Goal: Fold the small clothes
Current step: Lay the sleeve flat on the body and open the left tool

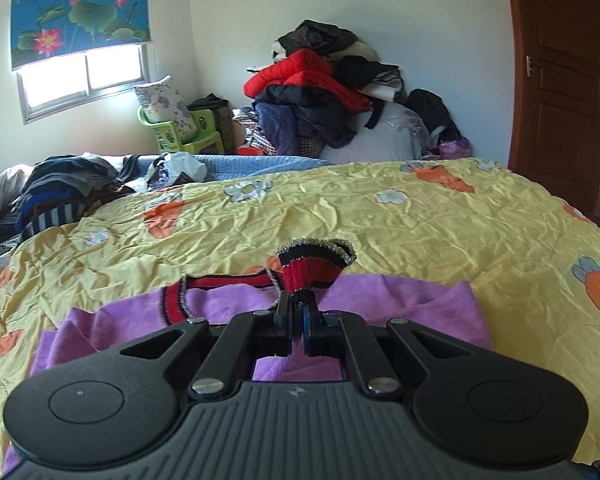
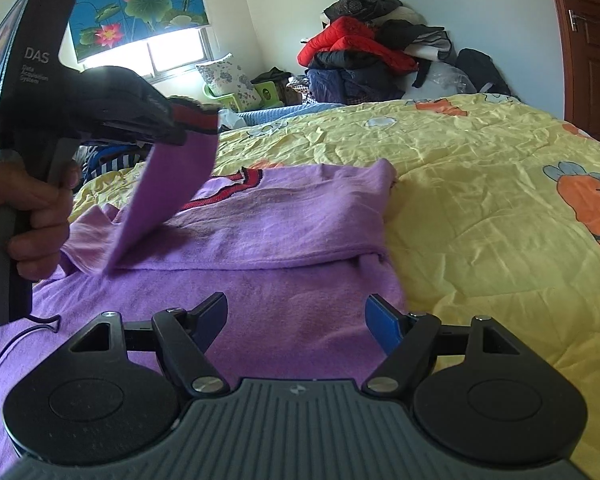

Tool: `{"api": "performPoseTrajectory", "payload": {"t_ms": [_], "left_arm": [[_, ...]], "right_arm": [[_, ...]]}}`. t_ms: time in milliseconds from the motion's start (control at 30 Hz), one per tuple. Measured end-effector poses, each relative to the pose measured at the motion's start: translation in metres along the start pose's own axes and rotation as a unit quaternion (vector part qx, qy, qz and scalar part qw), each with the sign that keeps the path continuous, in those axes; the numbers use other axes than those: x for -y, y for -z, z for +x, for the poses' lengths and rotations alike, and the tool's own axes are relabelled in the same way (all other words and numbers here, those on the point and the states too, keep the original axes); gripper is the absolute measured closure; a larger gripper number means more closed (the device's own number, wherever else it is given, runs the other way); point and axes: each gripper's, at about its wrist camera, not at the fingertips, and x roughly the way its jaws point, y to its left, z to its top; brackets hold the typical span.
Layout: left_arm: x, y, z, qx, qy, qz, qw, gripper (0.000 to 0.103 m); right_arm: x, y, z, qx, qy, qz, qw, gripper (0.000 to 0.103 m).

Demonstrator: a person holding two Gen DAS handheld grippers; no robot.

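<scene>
A small purple sweater point(image 2: 260, 232) with red-and-black striped trim lies on the yellow bedspread point(image 2: 480, 184), its right side folded over the body. My left gripper point(image 1: 299, 304) is shut on the striped cuff point(image 1: 314, 266) of a sleeve. In the right wrist view the left gripper point(image 2: 172, 124) holds that sleeve point(image 2: 168, 200) lifted above the sweater's left side. My right gripper point(image 2: 296, 320) is open and empty, low over the sweater's lower part. The sweater point(image 1: 400, 308) also shows in the left wrist view, with its striped collar point(image 1: 204, 288).
A pile of dark folded clothes point(image 1: 60, 196) lies at the bed's far left. A heap of jackets point(image 1: 320, 96) sits against the far wall. A green chair point(image 1: 188, 132) with a pillow stands under the window. A brown door point(image 1: 560, 80) is at right.
</scene>
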Motion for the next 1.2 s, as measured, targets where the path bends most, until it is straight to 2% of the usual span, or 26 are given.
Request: {"api": "performPoseTrajectory", "payload": {"t_ms": [667,1000,1200], "left_arm": [[0.054,0.013,0.023,-0.032,0.034,0.033,0.9983,0.098],[0.063,0.02,0.027,-0.059,0.037,0.048,0.9964,0.097],[0.058,0.021,0.021,-0.072,0.044,0.036,0.9958,0.096]], "right_arm": [[0.006,0.007,-0.013,0.001,0.014,0.002,1.0,0.026],[0.005,0.007,-0.02,0.003,0.022,-0.001,1.0,0.024],[0.001,0.008,-0.025,0.003,0.025,-0.01,1.0,0.022]]}}
